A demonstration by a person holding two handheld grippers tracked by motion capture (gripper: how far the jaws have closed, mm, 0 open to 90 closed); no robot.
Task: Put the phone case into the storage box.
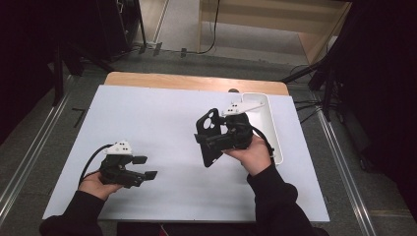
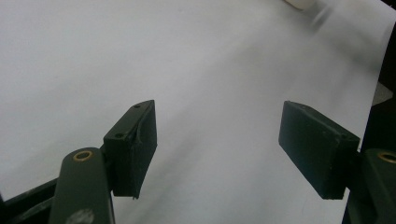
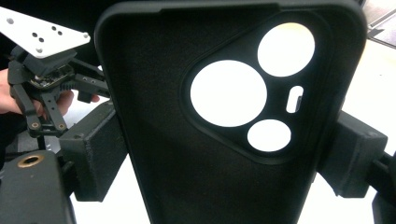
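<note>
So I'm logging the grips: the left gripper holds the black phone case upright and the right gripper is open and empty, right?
Swapped. The right gripper clamps the black phone case upright, as the right gripper view shows. The left gripper is open and empty over the white table.

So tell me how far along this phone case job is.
Done: the right gripper has the black phone case clamped and lifted off the table. In hand: holding it upright. Left: the left gripper is open and empty; the white tray looks empty too.
</note>
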